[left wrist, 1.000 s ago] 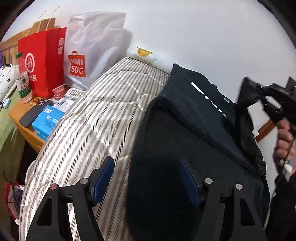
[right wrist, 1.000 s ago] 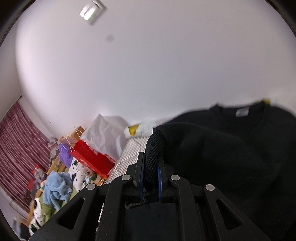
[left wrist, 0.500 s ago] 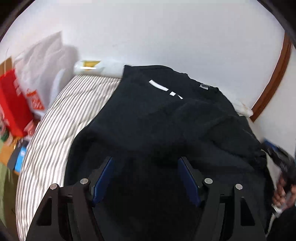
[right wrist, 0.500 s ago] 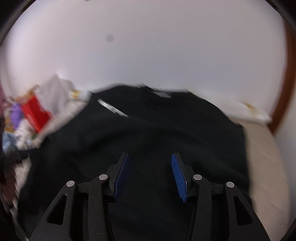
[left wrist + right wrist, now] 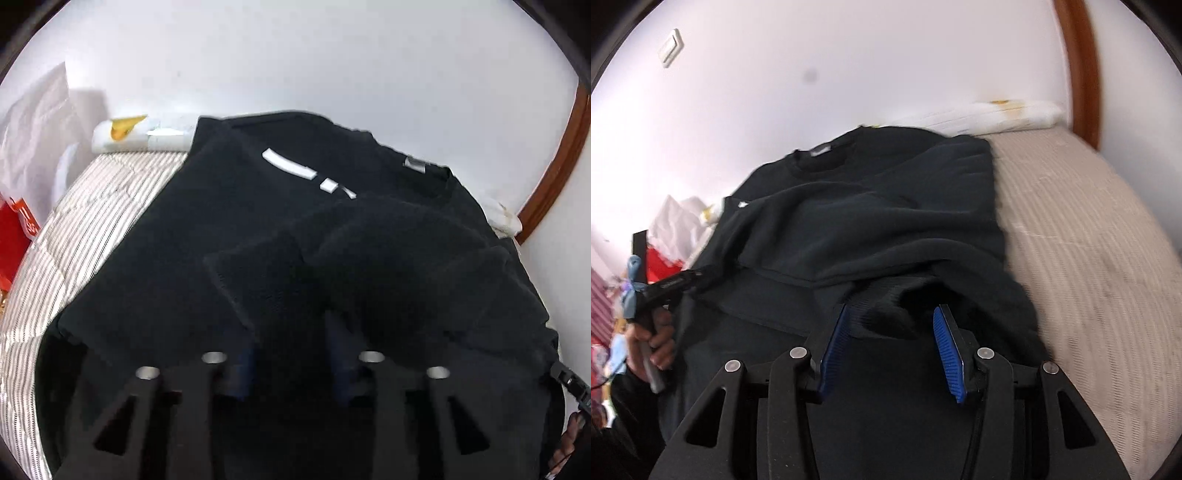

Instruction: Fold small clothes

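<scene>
The bed [image 5: 1089, 229] carries a black sweater [image 5: 229, 229] that lies flat along its wall edge, collar to the wall and both sleeves already folded over the chest. The step in hand seems to be the sleeve fold: the right gripper [image 5: 892, 347] has its jaws half open with the ribbed cuff [image 5: 886, 299] loose between them, not pressed. The left gripper [image 5: 291, 363] is closing its jaws on black cloth near the hem, so the next move probably calls for a firm hold there and a lift toward the collar.
</scene>
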A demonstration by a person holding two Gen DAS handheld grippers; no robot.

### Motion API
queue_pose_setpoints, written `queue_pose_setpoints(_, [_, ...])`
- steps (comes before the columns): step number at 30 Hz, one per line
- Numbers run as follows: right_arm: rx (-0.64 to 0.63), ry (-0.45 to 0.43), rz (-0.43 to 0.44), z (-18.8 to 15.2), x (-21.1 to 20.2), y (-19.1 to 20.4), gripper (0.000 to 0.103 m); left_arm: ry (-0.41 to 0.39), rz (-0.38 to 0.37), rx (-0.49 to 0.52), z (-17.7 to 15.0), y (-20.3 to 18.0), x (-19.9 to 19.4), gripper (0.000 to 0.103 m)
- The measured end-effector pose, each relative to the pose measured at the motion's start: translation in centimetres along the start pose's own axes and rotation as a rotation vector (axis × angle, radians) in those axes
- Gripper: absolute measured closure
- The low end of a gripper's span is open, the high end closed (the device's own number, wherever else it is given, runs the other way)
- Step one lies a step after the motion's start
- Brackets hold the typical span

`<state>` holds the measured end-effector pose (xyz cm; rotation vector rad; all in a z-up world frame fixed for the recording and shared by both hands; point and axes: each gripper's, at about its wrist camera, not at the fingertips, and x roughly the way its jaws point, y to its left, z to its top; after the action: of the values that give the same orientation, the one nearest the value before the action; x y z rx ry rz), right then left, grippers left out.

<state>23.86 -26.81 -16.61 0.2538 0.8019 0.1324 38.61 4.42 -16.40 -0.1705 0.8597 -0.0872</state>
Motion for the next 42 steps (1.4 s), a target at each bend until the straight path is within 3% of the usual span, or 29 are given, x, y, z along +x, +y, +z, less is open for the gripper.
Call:
queue_pose_setpoints(1, [-0.003, 0.006, 0.001, 0.2, 0.7, 0.4, 0.056, -0.001, 0.007, 0.0, 0.3, 0.0, 0.0, 0.096])
queue_pose_setpoints(2, [0.001, 0.004, -0.036, 0.5, 1.3, 0.3, 0.057, -0.001, -0.009, -0.014, 0.6, 0.2, -0.1, 0.097])
queue_pose_setpoints(4, [0.029, 0.021, -0.103, 1.1, 2.9, 0.3, 0.083, -0.03, -0.053, -0.062, 1.6, 1.0, -1.0, 0.097])
queue_pose_setpoints(6, [0.039, 0.011, -0.115, 1.5, 3.5, 0.0, 0.091, -0.09, -0.092, -0.086, 2.7, 1.8, -2.8, 0.097])
queue_pose_setpoints(10, [-0.012, 0.01, -0.144, 1.2, 3.0, 0.4, 0.091, -0.163, -0.132, -0.109, 5.4, 3.8, -6.1, 0.097])
queue_pose_setpoints(14, [-0.017, 0.018, -0.149, 0.9, 2.3, 0.5, 0.09, -0.187, -0.09, -0.113, 6.8, 6.0, -7.2, 0.097])
queue_pose_setpoints(20, [-0.07, 0.039, -0.192, 0.9, 1.9, 0.7, 0.088, -0.061, -0.08, -0.14, 4.1, 8.7, -4.0, 0.097])
queue_pose_setpoints(24, [-0.111, 0.024, -0.137, 0.7, -1.2, 0.9, 0.085, 0.004, -0.062, -0.172, 1.9, 9.6, -2.6, 0.095])
queue_pose_setpoints(28, [-0.147, -0.07, -0.118, 1.2, -4.1, 2.1, 0.081, -0.005, -0.052, -0.165, 0.8, 9.4, -3.0, 0.078])
queue_pose_setpoints(30, [-0.13, -0.097, -0.124, 1.8, -3.5, 2.2, 0.07, -0.039, -0.03, -0.133, 0.3, 8.4, -3.2, 0.069])
queue_pose_setpoints(32, [-0.083, -0.112, -0.147, 2.5, -1.5, 2.0, 0.069, -0.072, -0.005, -0.096, -0.3, 7.4, -3.3, 0.049])
queue_pose_setpoints(33, [-0.068, -0.116, -0.157, 2.7, -0.6, 1.9, 0.069, -0.087, 0.01, -0.06, -0.6, 6.8, -3.3, 0.046])
queue_pose_setpoints(37, [-0.033, -0.089, -0.254, 1.4, 2.8, 1.4, 0.069, -0.097, 0.1, 0.055, -1.2, 5.3, -2.3, 0.045])
queue_pose_setpoints(42, [-0.043, -0.094, -0.272, 0.8, 3.5, 1.0, 0.066, -0.084, 0.121, 0.081, -1.3, 4.9, -1.6, 0.044])
